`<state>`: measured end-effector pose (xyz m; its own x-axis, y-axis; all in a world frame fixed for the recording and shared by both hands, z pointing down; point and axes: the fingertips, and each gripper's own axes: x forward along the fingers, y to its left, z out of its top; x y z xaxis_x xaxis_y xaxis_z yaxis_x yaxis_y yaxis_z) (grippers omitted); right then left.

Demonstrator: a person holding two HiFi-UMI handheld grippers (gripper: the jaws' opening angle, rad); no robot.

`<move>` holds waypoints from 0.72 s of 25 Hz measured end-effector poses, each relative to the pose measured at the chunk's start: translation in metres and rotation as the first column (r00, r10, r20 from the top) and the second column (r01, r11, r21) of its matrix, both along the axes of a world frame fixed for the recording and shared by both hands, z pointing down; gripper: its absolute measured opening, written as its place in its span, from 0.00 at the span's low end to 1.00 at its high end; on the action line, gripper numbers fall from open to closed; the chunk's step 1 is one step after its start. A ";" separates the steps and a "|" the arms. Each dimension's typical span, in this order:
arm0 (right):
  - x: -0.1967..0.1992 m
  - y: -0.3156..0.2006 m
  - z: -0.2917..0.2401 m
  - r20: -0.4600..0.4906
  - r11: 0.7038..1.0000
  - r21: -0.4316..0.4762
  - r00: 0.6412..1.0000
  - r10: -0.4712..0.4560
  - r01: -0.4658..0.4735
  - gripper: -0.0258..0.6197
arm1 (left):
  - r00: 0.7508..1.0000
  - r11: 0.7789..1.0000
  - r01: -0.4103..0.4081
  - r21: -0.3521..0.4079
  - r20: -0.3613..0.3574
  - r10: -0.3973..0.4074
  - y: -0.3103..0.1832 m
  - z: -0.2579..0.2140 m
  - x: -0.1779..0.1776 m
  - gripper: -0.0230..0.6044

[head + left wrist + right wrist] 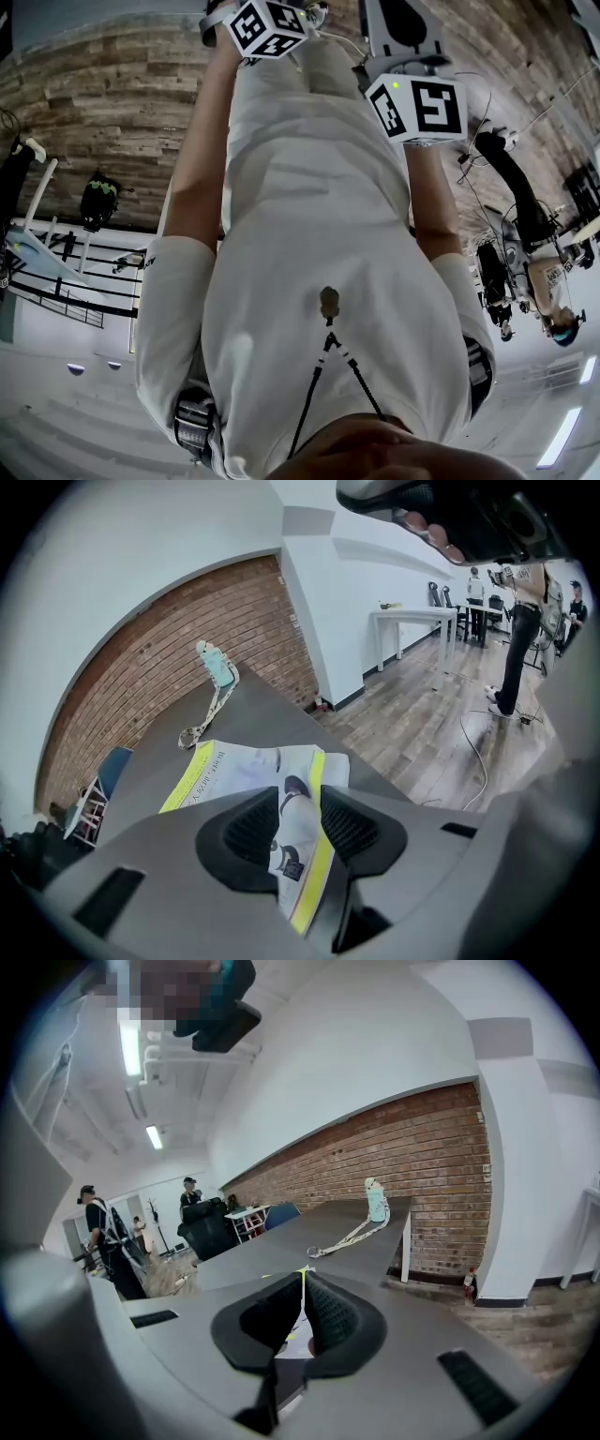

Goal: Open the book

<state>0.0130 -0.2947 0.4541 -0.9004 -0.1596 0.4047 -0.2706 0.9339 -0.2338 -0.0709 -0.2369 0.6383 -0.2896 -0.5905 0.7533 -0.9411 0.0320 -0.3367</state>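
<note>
A book (239, 766) with a white, yellow-edged cover lies on the dark grey table (262, 700) in the left gripper view. One leaf of it rises between the jaws of my left gripper (300, 808), whose pads stand apart from it on both sides. In the right gripper view my right gripper (302, 1299) has its pads close together on the thin yellow-edged cover (302, 1275), seen edge-on. The head view shows only a white shirt, two arms and the marker cubes of the left gripper (267, 26) and the right gripper (419, 105); the book is hidden there.
A pale lanyard (214, 700) with a teal holder (376, 1202) lies further along the table, by the brick wall (178, 649). A blue chair (108, 771) stands at the table's left end. A white table (412, 619), a floor cable (478, 752) and standing people (520, 621) are beyond.
</note>
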 end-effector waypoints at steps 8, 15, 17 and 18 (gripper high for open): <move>0.006 0.017 -0.002 -0.009 1.000 0.012 1.000 0.013 -0.013 0.10 | 1.000 1.000 0.003 0.029 -0.018 -0.002 0.012 -0.003 0.009 0.10; 0.001 0.033 -0.006 -0.009 1.000 0.021 1.000 0.020 -0.020 0.10 | 0.996 0.998 -0.005 0.059 -0.083 0.010 0.023 -0.005 0.010 0.08; -0.002 0.037 -0.008 -0.011 1.000 0.021 1.000 0.021 -0.021 0.10 | 0.995 0.997 -0.002 0.078 -0.102 0.010 0.024 -0.011 0.007 0.08; -0.005 0.039 -0.009 -0.011 1.000 0.021 1.000 0.022 -0.022 0.10 | 0.994 0.996 0.000 0.088 -0.112 0.009 0.024 -0.013 0.006 0.08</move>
